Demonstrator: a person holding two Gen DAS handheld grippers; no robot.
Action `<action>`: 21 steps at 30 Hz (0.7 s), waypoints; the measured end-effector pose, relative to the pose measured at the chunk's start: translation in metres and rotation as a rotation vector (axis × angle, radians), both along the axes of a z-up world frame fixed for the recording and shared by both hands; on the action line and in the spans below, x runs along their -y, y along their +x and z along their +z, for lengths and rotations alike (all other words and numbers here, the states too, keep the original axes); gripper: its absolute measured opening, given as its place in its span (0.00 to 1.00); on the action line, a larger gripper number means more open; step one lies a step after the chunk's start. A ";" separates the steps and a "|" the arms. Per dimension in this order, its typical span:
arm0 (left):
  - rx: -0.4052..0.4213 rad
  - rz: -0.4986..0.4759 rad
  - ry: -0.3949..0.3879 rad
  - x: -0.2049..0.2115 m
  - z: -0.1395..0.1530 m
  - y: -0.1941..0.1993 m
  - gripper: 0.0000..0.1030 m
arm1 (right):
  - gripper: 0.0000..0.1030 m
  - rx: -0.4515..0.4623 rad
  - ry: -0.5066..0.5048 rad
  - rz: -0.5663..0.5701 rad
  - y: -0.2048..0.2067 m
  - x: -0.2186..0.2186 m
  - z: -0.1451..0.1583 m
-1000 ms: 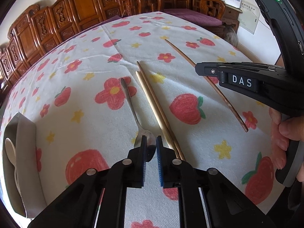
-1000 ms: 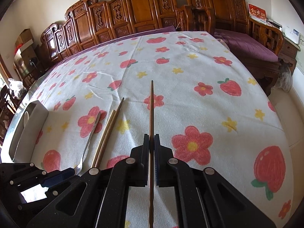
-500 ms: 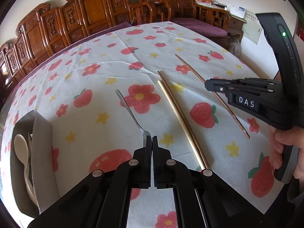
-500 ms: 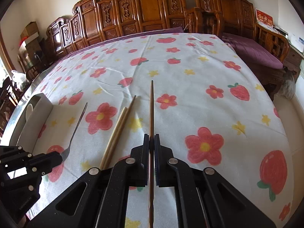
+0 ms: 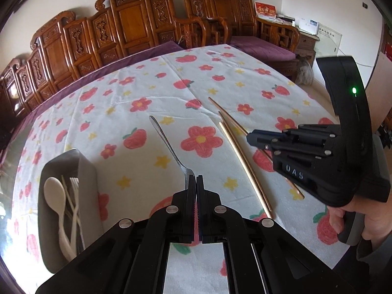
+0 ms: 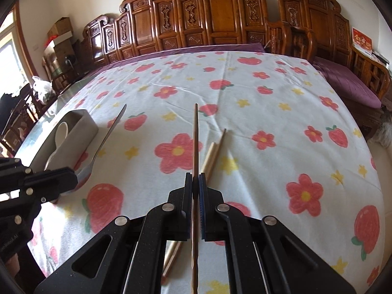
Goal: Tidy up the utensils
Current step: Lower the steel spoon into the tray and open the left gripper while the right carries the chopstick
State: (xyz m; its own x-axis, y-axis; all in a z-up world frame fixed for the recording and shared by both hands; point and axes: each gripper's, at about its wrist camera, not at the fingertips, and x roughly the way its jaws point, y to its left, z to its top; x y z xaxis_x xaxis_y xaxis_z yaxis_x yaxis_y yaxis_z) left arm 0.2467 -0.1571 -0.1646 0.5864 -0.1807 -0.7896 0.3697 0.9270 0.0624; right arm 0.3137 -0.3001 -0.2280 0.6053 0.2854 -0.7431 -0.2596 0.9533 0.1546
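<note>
Clamped between the closed fingers of the left gripper point(image 5: 196, 180), a slim metal fork point(image 5: 169, 144) is held by its head, lifted above the flower-printed tablecloth point(image 5: 152, 93). A dark wooden chopstick point(image 6: 195, 132) is gripped by the right gripper point(image 6: 195, 181). Right of the fork, two pale bamboo chopsticks point(image 5: 242, 161) lie on the cloth. To its left, a grey tray point(image 5: 85, 178) holds a white plastic spoon point(image 5: 55, 191) and what seem to be forks.

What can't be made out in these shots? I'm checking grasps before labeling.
- Metal fork, left wrist view: head hidden inside the shut left claw.
- Dark chopstick, right wrist view: rear end cut off by the bottom edge.
- Grey holder: utensils behind the white spoon too small to count.
</note>
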 end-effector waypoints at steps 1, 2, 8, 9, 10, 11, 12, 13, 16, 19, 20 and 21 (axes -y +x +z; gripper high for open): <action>0.003 0.006 -0.002 -0.004 0.003 0.000 0.00 | 0.06 0.002 0.004 0.007 0.000 -0.003 0.001; 0.005 0.011 -0.002 -0.006 0.005 -0.001 0.00 | 0.06 0.005 0.009 0.016 -0.002 -0.006 0.003; 0.027 0.039 0.002 -0.031 0.020 -0.004 0.00 | 0.06 0.025 0.015 0.064 -0.010 -0.027 0.014; 0.032 0.045 0.002 -0.036 0.023 -0.006 0.00 | 0.06 0.028 0.016 0.069 -0.012 -0.029 0.016; 0.034 0.048 0.000 -0.040 0.025 -0.007 0.00 | 0.06 0.032 0.016 0.077 -0.014 -0.034 0.018; 0.036 0.053 -0.002 -0.045 0.027 -0.009 0.00 | 0.06 0.034 0.011 0.084 -0.016 -0.037 0.018; 0.038 0.057 -0.002 -0.049 0.028 -0.010 0.00 | 0.06 0.036 0.002 0.095 -0.020 -0.043 0.019; 0.041 0.062 -0.001 -0.054 0.030 -0.011 0.00 | 0.06 0.037 -0.002 0.102 -0.022 -0.046 0.019; 0.041 0.071 0.000 -0.068 0.031 -0.015 0.00 | 0.06 0.033 -0.025 0.129 -0.031 -0.061 0.016; 0.039 0.080 -0.004 -0.081 0.031 -0.017 0.00 | 0.06 0.029 -0.045 0.155 -0.039 -0.074 0.013; 0.038 0.084 -0.006 -0.086 0.031 -0.018 0.00 | 0.06 0.028 -0.052 0.161 -0.041 -0.077 0.012; 0.037 0.086 -0.009 -0.090 0.030 -0.018 0.00 | 0.06 0.029 -0.058 0.166 -0.043 -0.080 0.011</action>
